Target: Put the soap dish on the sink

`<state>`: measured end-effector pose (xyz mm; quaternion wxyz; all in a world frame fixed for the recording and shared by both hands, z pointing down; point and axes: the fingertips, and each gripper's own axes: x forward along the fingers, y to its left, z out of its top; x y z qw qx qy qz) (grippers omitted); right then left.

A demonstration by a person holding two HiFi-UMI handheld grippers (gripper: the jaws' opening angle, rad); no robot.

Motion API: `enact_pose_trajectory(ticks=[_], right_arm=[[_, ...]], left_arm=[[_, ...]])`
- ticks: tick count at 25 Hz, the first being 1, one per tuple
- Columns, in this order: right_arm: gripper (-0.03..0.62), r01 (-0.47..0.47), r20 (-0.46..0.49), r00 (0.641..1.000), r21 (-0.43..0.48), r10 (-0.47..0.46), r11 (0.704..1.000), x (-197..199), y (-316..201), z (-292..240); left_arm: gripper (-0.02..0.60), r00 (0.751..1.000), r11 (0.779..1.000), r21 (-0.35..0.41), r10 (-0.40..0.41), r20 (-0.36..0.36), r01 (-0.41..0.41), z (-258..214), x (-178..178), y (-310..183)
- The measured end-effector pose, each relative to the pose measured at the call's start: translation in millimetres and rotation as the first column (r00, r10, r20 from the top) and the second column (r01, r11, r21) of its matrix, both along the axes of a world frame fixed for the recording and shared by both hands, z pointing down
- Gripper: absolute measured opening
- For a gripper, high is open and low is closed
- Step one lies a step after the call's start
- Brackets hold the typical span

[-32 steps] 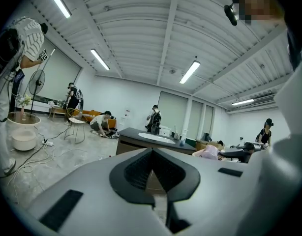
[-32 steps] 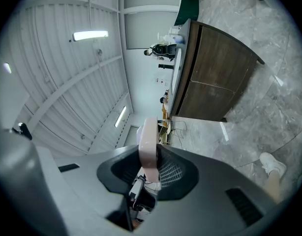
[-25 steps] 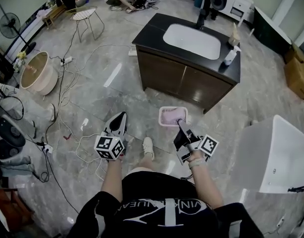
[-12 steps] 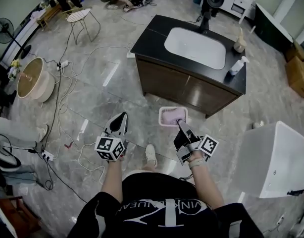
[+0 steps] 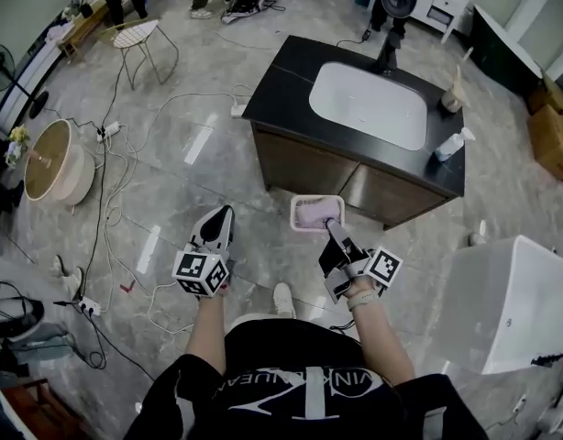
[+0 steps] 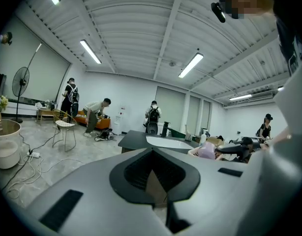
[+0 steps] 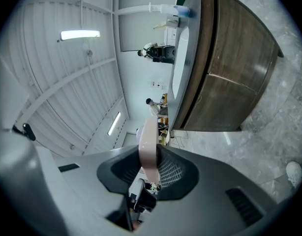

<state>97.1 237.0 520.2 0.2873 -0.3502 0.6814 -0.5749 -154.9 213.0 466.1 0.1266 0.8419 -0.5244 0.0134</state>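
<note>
My right gripper (image 5: pixel 329 226) is shut on the near rim of a pink soap dish (image 5: pixel 316 213), holding it out level over the floor. In the right gripper view the dish (image 7: pixel 148 144) shows edge-on between the jaws. Just beyond it stands the sink cabinet (image 5: pixel 304 168), with a dark counter (image 5: pixel 280 71), a white basin (image 5: pixel 369 104) and a black faucet (image 5: pixel 387 53). My left gripper (image 5: pixel 226 214) hangs to the dish's left, shut and holding nothing. In the left gripper view the sink counter (image 6: pixel 136 140) lies ahead and the dish (image 6: pixel 206 150) is at the right.
A soap bottle (image 5: pixel 451 145) stands on the counter's right end. A white tub (image 5: pixel 511 301) sits at the right. Cables (image 5: pixel 116 181), a round basin (image 5: pixel 45 161) and a wire chair (image 5: pixel 137 35) lie to the left. People stand at the back.
The sink cabinet has come nearer and lower in the head view as I walk toward it. Both grippers keep their pose, and the dish stays held.
</note>
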Motion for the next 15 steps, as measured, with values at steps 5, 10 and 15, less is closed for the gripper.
enact_pose_trajectory(ticks=[5, 10, 15], right_arm=[[0.095, -0.007, -0.005, 1.000, -0.009, 0.007, 1.000, -12.0, -31.4, 2.2], [0.095, -0.006, -0.005, 1.000, -0.017, 0.006, 1.000, -23.0, -51.6, 5.1], [0.095, 0.010, 0.005, 1.000, -0.027, -0.010, 1.000, -30.1, -69.1, 5.1]], left_arm=[[0.014, 1.000, 1.000, -0.012, 0.022, 0.015, -0.022, 6.7, -6.3, -31.5], [0.014, 0.999, 0.999, -0.026, 0.035, 0.013, -0.035, 14.8, -12.0, -46.8], [0.015, 0.999, 0.999, -0.043, 0.030, 0.014, -0.030, 18.7, -17.1, -59.3]])
